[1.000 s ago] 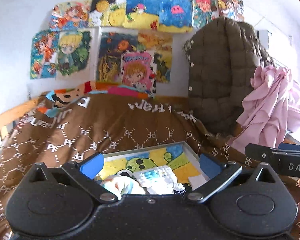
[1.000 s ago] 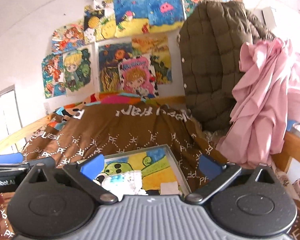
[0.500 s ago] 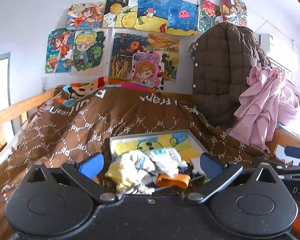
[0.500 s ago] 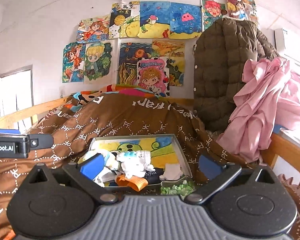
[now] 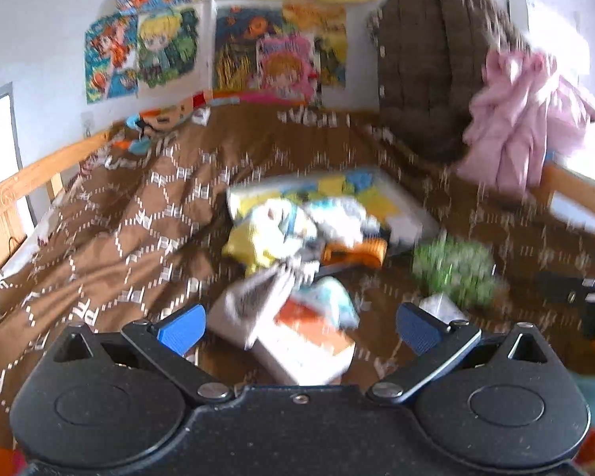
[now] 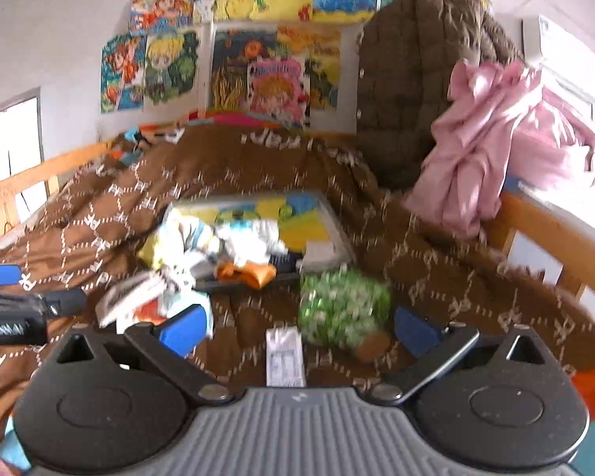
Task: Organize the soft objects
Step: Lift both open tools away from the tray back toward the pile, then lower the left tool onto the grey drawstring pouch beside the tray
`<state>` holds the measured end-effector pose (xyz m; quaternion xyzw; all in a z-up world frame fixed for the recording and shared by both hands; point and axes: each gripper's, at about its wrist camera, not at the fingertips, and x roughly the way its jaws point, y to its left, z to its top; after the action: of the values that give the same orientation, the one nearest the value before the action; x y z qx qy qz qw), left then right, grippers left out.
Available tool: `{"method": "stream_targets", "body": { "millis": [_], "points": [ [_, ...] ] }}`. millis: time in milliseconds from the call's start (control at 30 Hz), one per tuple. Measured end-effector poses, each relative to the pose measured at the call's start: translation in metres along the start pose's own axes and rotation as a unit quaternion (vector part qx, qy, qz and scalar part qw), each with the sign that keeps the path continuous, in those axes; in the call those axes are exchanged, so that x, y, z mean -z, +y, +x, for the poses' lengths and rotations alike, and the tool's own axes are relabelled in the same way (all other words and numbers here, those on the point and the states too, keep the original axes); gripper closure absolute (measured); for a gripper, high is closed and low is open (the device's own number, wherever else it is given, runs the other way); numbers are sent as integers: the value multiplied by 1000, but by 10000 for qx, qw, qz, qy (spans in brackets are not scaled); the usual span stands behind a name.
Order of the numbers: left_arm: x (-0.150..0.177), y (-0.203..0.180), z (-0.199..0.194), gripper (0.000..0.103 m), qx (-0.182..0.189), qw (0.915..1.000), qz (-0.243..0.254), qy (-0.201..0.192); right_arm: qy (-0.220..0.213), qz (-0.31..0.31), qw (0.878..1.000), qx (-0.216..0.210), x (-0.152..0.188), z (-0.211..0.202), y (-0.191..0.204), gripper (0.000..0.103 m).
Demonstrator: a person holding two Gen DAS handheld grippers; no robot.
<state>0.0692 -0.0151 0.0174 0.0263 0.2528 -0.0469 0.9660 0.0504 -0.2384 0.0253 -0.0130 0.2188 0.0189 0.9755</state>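
Observation:
A heap of soft items (image 5: 297, 230) (image 6: 222, 242) lies on a picture-printed tray (image 5: 400, 202) (image 6: 321, 214) on the brown blanket: yellow and white cloths and an orange piece (image 5: 357, 254) (image 6: 246, 271). Nearer lie a white and orange pack (image 5: 297, 337) (image 6: 139, 301), a green fuzzy lump (image 5: 452, 269) (image 6: 345, 305) and a small white packet (image 6: 285, 357). My left gripper (image 5: 297, 327) stands open over the white and orange pack, holding nothing. My right gripper (image 6: 297, 329) is open above the small packet, empty. Both views are motion-blurred.
A brown quilted jacket (image 5: 428, 67) (image 6: 408, 79) and pink cloth (image 5: 523, 119) (image 6: 496, 142) hang at the right. Wooden bed rails (image 5: 31, 174) (image 6: 555, 230) run along both sides. Drawings (image 5: 258, 39) cover the wall. The left gripper's body (image 6: 16, 313) shows in the right wrist view.
Both grippers have pulled back and tilted down, so more of the blanket and the nearer items now show. The pile looks farther away. Both jaws stay open.

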Motion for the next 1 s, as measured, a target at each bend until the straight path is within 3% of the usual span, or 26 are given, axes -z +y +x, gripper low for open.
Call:
{"method": "stream_targets", "body": {
  "millis": [133,467,733,1000],
  "points": [
    [5,-2,9,1,-135,9993,117,329,209,-161,9997,6,5,6,6,0],
    [13,8,33,1,-395,9924,-124,1157,1002,-82,9949,-122,13,30,6,0],
    [14,8,35,1,-403,9910,-165,1263,1297,-114,9911,-282,19,40,10,0],
    [18,20,47,1,-541,9835,-542,1639,1508,-104,9876,-431,22,49,15,0]
  ]
}}
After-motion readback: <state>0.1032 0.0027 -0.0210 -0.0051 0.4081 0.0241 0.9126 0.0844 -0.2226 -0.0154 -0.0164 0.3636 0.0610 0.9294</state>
